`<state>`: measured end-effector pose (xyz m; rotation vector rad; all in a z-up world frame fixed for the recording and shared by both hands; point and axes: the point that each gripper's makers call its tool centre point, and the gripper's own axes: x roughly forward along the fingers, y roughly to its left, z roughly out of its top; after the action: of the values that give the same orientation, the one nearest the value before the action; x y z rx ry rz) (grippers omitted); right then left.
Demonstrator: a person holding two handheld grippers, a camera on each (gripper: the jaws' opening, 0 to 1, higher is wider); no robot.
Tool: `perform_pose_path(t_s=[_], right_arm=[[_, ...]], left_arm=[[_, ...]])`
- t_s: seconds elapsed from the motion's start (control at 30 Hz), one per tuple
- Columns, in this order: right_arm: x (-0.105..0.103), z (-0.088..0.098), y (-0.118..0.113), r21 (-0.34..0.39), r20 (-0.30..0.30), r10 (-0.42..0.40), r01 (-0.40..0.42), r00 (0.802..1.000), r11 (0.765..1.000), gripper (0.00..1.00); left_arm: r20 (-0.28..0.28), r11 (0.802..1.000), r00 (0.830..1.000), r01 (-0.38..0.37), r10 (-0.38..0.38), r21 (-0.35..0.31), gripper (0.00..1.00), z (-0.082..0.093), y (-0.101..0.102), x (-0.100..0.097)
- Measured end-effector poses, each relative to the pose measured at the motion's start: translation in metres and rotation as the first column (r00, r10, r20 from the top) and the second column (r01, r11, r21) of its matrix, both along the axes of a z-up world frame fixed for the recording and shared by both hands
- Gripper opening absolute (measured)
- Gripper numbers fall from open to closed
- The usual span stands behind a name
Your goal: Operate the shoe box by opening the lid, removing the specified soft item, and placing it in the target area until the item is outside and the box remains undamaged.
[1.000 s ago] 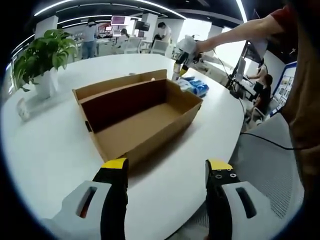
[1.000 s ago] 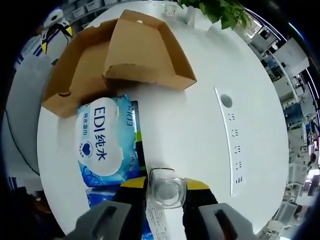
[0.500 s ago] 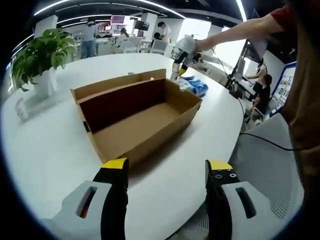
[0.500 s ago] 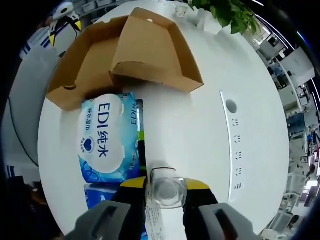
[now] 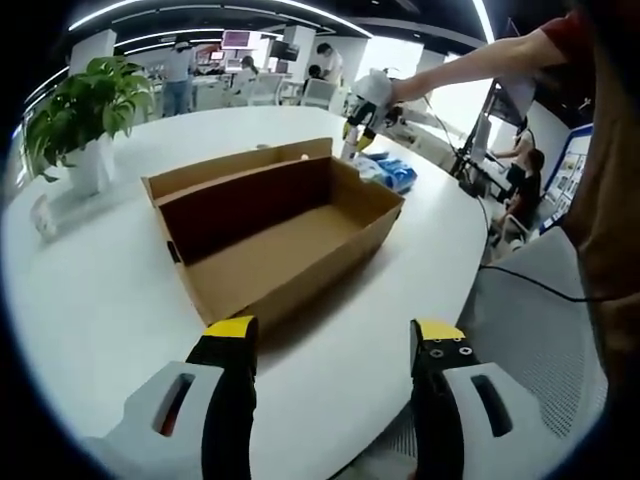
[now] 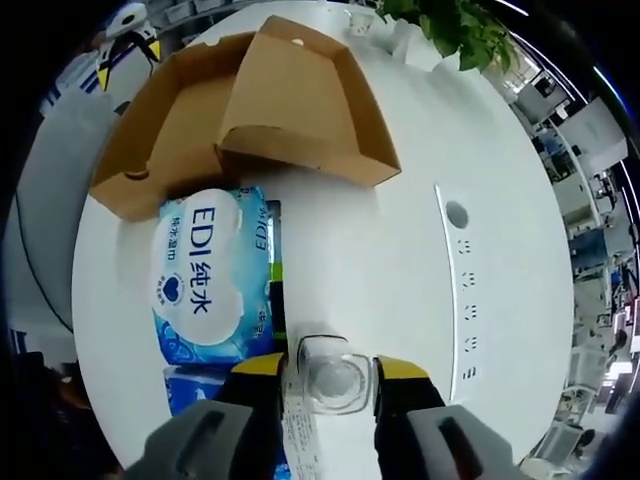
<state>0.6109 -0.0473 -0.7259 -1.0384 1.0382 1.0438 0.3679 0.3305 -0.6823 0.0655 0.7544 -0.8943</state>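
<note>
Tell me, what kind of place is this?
Probably an open-plan office: a big white table with a potted plant, people at desks behind, and long ceiling lights overhead.

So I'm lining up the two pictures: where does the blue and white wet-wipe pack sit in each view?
Left gripper view: blue and white wet-wipe pack lies far off, upper right of centre, beyond the open brown cardboard shoe box.
Right gripper view: the pack lies left of centre, just below the box.
Shared landmark: the box.
</note>
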Motion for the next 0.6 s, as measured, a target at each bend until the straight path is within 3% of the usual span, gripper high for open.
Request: perform_pose_path(t_s=[0.43,0.6], right_arm=[[-0.006,0.024,-0.005,0.057,0.036,-0.104,0.102,0.994,0.993,0.36],[-0.014,0.037,-0.009,0.129,0.068,-0.218,0.209,0.974,0.97,0.37]], left_arm=[[0.025,1.0,1.0,-0.003,0.004,-0.018,0.61,0.01,-0.004,0.004],[0.043,0.998,0.998,-0.037,0.039,-0.044,0.61,0.018,-0.001,0.011]])
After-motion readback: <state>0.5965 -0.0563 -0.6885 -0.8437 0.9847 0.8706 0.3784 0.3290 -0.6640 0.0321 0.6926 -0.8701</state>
